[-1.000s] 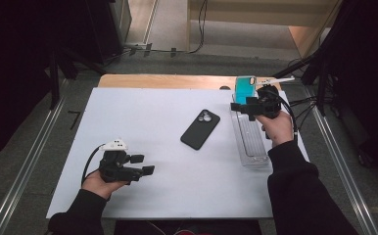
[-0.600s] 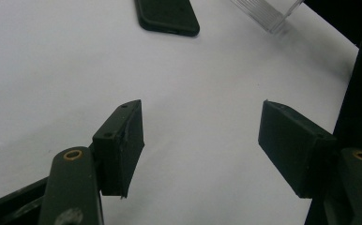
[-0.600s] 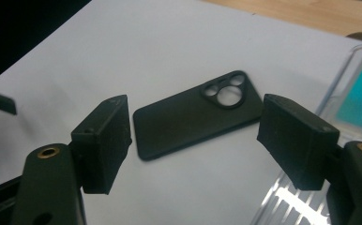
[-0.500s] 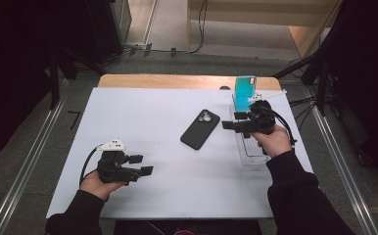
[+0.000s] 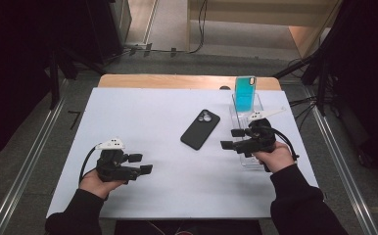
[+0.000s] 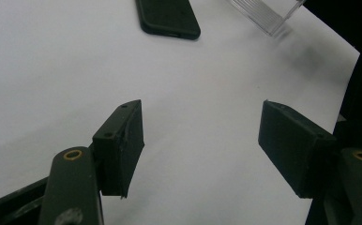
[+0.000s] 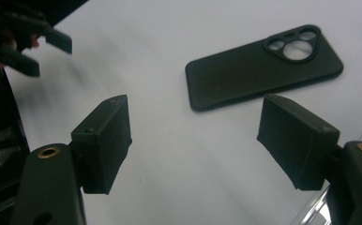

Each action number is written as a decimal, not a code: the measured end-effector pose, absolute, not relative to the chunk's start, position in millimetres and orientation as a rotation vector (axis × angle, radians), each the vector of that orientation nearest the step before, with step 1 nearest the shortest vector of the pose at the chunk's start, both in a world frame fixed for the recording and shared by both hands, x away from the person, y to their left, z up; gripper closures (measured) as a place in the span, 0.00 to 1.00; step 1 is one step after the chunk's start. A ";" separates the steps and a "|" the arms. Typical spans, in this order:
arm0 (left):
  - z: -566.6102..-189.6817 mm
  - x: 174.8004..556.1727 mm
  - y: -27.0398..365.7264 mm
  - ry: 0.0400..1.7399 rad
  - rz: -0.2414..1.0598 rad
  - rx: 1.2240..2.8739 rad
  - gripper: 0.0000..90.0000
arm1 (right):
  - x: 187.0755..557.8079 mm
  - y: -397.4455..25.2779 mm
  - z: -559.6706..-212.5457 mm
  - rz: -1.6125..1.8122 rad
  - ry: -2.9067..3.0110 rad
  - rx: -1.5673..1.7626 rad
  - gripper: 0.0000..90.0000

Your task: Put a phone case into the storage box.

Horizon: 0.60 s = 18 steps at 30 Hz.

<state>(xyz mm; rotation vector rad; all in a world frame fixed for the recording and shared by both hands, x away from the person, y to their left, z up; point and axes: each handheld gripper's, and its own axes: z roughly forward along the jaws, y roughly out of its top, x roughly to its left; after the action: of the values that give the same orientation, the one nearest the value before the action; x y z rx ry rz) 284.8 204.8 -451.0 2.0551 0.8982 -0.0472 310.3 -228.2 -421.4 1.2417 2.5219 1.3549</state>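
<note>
Black phone case (image 5: 200, 129) lies flat mid-table, one of two cases; the teal case (image 5: 245, 93) stands upright in the clear rack (image 5: 248, 159). Right gripper (image 5: 232, 139) hovers just right of it, left gripper (image 5: 142, 164) low near the front edge.

Left gripper view: jaws wide apart, empty.

Right gripper view: jaws wide apart, empty, black case just beyond.

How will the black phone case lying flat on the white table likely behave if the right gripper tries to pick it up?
The black phone case lies flat and thin, so the open right gripper would probably struggle to get under an edge. Its matte surface suggests fair grip, though it may slide on the smooth white table when pushed. Being flat, it won't roll or tip.
</note>
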 end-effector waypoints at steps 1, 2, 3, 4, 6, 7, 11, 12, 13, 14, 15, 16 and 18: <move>-451.3 285.0 204.4 0.897 -0.047 2.055 0.35 | 306.6 -227.9 -423.6 1.335 2.540 1.220 0.27; -451.5 285.2 204.1 0.896 -0.049 2.055 0.35 | 304.2 -228.0 -425.0 1.330 2.547 1.210 0.27; -451.7 285.5 203.8 0.897 -0.051 2.056 0.35 | 301.4 -228.0 -427.1 1.337 2.562 1.195 0.27; -451.7 285.6 203.6 0.897 -0.050 2.059 0.35 | 298.4 -227.9 -428.9 1.338 2.577 1.189 0.27; -451.5 285.7 203.1 0.894 -0.050 2.061 0.35 | 292.6 -227.9 -432.6 1.319 2.593 1.169 0.27; -451.6 285.7 202.7 0.892 -0.050 2.058 0.35 | 290.5 -228.4 -433.8 1.316 2.594 1.172 0.27; -451.0 285.7 202.4 0.891 -0.051 2.058 0.35 | 282.1 -231.2 -436.7 1.329 2.599 1.163 0.27; -450.9 285.7 202.4 0.895 -0.050 2.056 0.35 | 279.6 -231.7 -437.1 1.335 2.601 1.154 0.27; -451.0 285.9 202.6 0.896 -0.051 2.056 0.35 | 277.0 -232.5 -437.6 1.337 2.607 1.144 0.26; -451.2 286.0 202.8 0.896 -0.052 2.055 0.35 | 274.1 -233.0 -438.4 1.336 2.609 1.145 0.27; -451.2 286.3 203.0 0.894 -0.053 2.055 0.35 | 271.6 -233.8 -439.4 1.333 2.615 1.138 0.27; -451.0 286.4 203.3 0.894 -0.052 2.055 0.35 | 268.9 -234.4 -440.5 1.333 2.619 1.143 0.27; -450.6 286.3 203.8 0.891 -0.050 2.057 0.35 | 264.6 -235.5 -443.7 1.327 2.628 1.148 0.27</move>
<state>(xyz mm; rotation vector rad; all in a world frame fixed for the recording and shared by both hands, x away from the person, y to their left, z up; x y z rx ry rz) 286.3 203.8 -450.6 2.0571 0.8910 -0.0500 264.6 -235.5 -443.7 1.1479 2.6283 1.3265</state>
